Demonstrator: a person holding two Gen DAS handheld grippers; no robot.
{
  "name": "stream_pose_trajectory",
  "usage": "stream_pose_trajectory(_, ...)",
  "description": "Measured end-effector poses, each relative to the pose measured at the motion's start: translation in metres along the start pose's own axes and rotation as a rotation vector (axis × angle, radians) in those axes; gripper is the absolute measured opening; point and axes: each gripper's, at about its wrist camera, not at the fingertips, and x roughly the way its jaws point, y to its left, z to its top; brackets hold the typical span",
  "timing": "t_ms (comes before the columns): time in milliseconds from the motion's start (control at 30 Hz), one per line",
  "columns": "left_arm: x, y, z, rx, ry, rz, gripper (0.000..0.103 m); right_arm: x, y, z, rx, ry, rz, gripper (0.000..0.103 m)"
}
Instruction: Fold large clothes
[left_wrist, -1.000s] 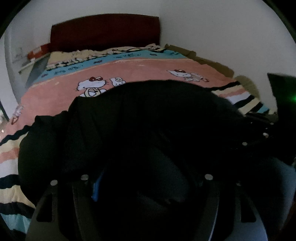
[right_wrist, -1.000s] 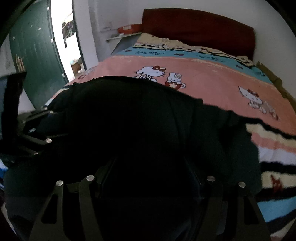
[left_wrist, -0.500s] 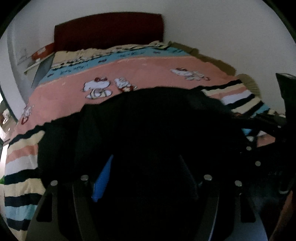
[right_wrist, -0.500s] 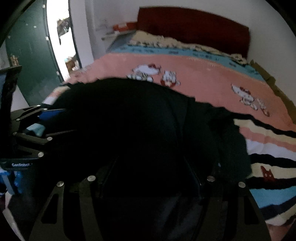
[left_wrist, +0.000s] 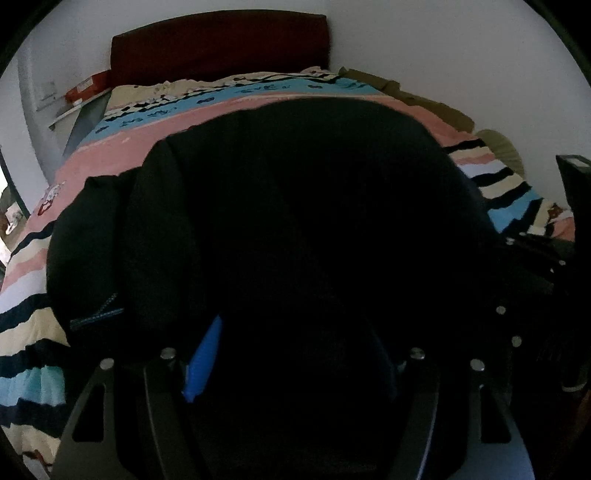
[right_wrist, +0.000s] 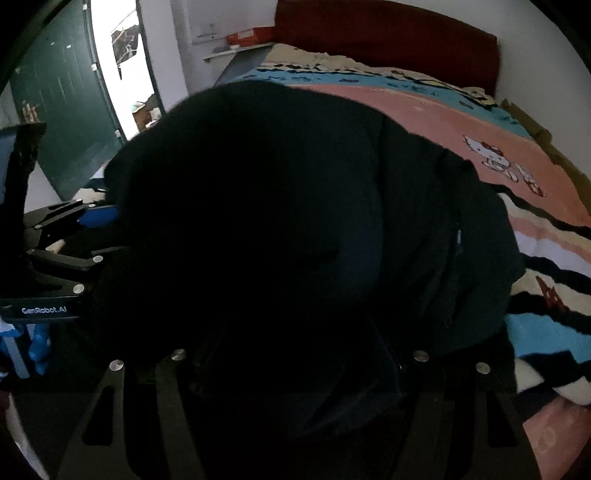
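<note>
Since the earlier frames, your black garment (left_wrist: 295, 221) has risen in both views and now covers the cartoon prints at mid-bed that were exposed before; both hand-held grippers have advanced across the bed (left_wrist: 122, 147).

The bed fills the background, with a pink, blue and striped blanket (right_wrist: 461, 122) and a dark red headboard (left_wrist: 221, 44) against the wall. The garment lies bunched on the near part of the bed, draped across both grippers.

Your left hand-held gripper (left_wrist: 295, 354) has fabric lying between its widely spaced fingers; one blue pad (left_wrist: 203, 358) shows at its left finger. You cannot tell whether the pads press on the cloth.

Your right hand-held gripper (right_wrist: 295, 362) is likewise buried in dark fabric; its fingertips are hidden and its grip cannot be determined.

Only the right wrist view shows the green door (right_wrist: 62, 122), the bright doorway and one cartoon print (right_wrist: 491, 155). Only the left wrist view shows the garment's stitched hem (left_wrist: 96, 314).
</note>
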Motion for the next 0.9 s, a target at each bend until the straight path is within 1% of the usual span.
stream_pose_trajectory(100, 0.006, -0.001, -0.003, -0.001, -0.004, 0.011, 0.07, 0.011, -0.003, -0.002, 0.003, 0.008, -0.009, 0.067)
stream_pose_trajectory(167, 0.006, -0.004, -0.003, 0.004, 0.007, 0.024, 0.07, 0.014, -0.003, 0.0, 0.0, 0.021, -0.018, 0.067)
stream_pose_trajectory(267, -0.01, -0.008, 0.0, 0.003, 0.013, 0.041, 0.07, 0.008, 0.0, 0.003, -0.001, 0.049, -0.049, 0.067)
stream_pose_trajectory(367, -0.042, -0.008, -0.006, -0.02, -0.031, 0.022, 0.07, -0.016, 0.0, -0.001, 0.041, 0.022, -0.043, 0.068)
stream_pose_trajectory(433, -0.062, -0.008, -0.012, -0.018, -0.051, 0.03, 0.07, -0.037, -0.002, -0.01, 0.067, -0.01, -0.043, 0.068)
stream_pose_trajectory(500, -0.086, -0.007, -0.022, -0.018, -0.074, 0.04, 0.07, -0.058, -0.007, -0.02, 0.101, -0.042, -0.039, 0.072)
stream_pose_trajectory(600, -0.111, 0.003, -0.038, -0.04, -0.074, 0.053, 0.07, -0.084, -0.013, -0.035, 0.131, -0.071, -0.056, 0.074)
stream_pose_trajectory(733, -0.145, 0.022, -0.065, -0.086, -0.076, 0.075, 0.07, -0.116, -0.033, -0.061, 0.187, -0.094, -0.088, 0.075)
stream_pose_trajectory(800, -0.156, 0.033, -0.073, -0.112, -0.076, 0.075, 0.07, -0.133, -0.04, -0.076, 0.218, -0.107, -0.1, 0.079)
stream_pose_trajectory(900, -0.175, 0.053, -0.098, -0.172, -0.072, 0.063, 0.07, -0.157, -0.054, -0.101, 0.244, -0.123, -0.127, 0.083)
